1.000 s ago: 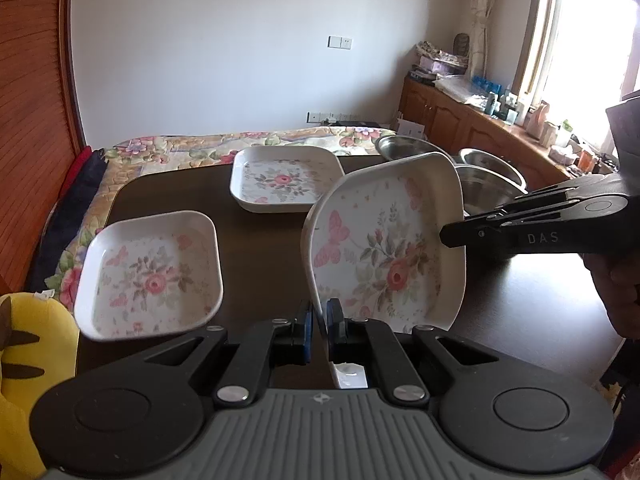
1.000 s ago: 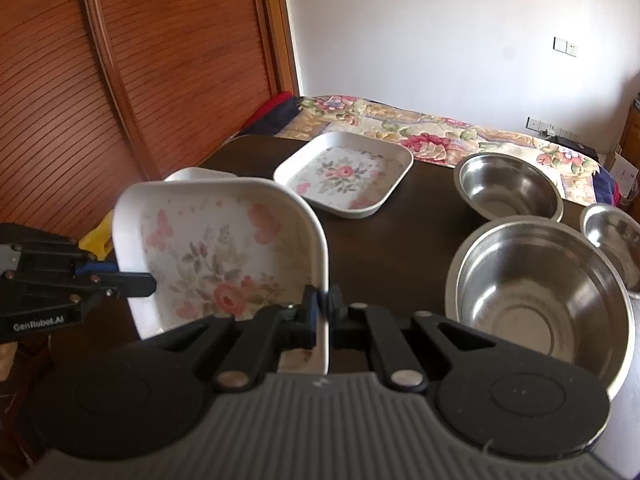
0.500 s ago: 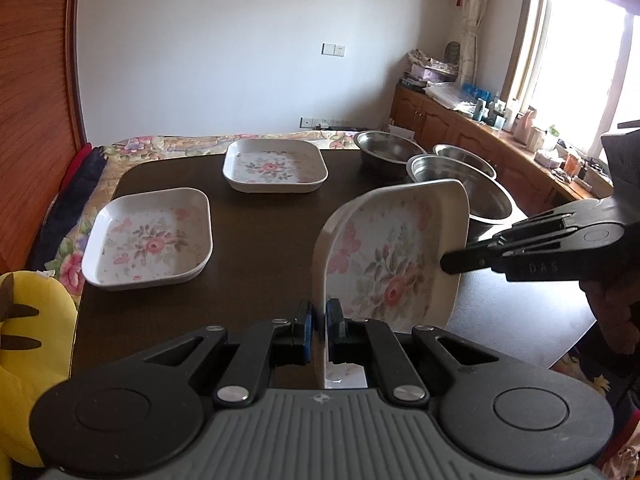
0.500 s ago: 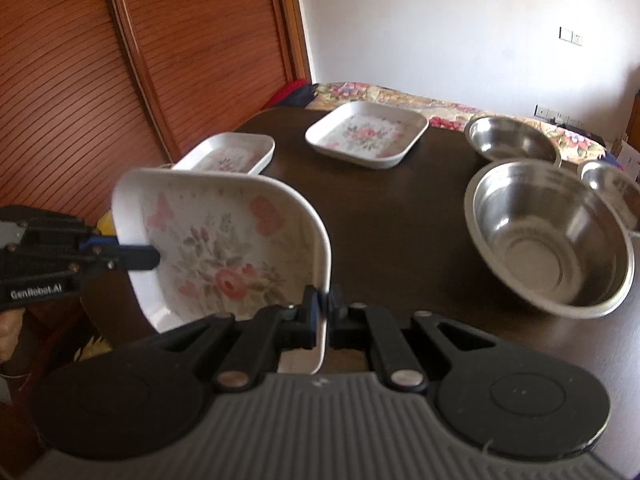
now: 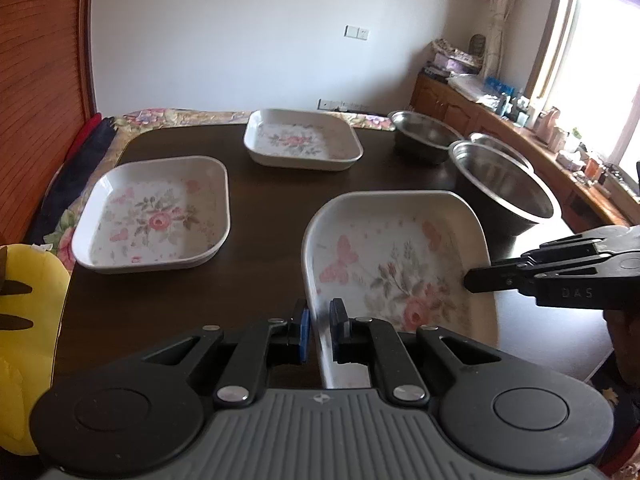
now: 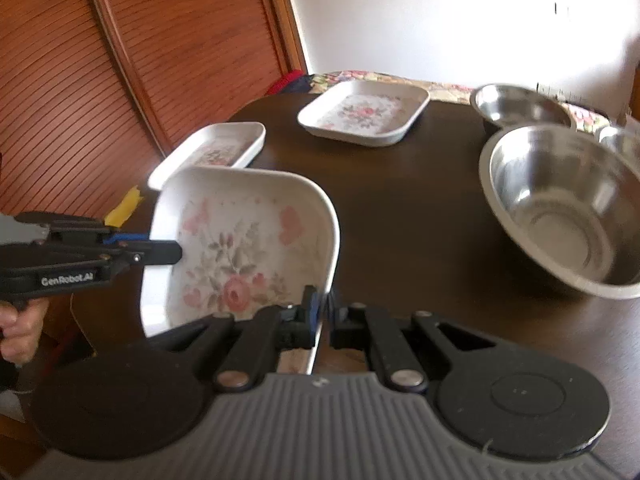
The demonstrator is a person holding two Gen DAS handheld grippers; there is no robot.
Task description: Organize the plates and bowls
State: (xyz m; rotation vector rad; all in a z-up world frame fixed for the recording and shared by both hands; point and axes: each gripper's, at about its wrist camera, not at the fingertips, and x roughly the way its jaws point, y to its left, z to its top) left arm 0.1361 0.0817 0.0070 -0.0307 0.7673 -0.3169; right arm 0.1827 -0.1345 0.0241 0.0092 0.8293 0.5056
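Observation:
A white square plate with pink flowers (image 5: 400,264) (image 6: 240,248) hangs tilted above the near edge of the dark table (image 5: 272,208). My left gripper (image 5: 320,322) (image 6: 176,252) is shut on its left rim. My right gripper (image 6: 324,312) (image 5: 470,280) is shut on the opposite rim. Two matching floral plates lie flat on the table, one at the left (image 5: 156,216) (image 6: 216,148) and one at the far middle (image 5: 302,140) (image 6: 364,114). Three steel bowls stand at the right: a large one (image 5: 504,184) (image 6: 560,208), a smaller one (image 5: 424,136) (image 6: 520,108) and a third (image 5: 500,148) (image 6: 620,144) behind the large one.
A yellow object (image 5: 24,300) sits off the table's left edge. A bed with a floral cover (image 5: 160,114) lies beyond the far edge. Slatted wooden doors (image 6: 120,80) stand on the left, and a low cabinet (image 5: 480,116) under a window runs along the right.
The held plate has tipped from nearly upright to a flatter tilt. Both grippers have drawn back from the table's far side, still shut on its rims.

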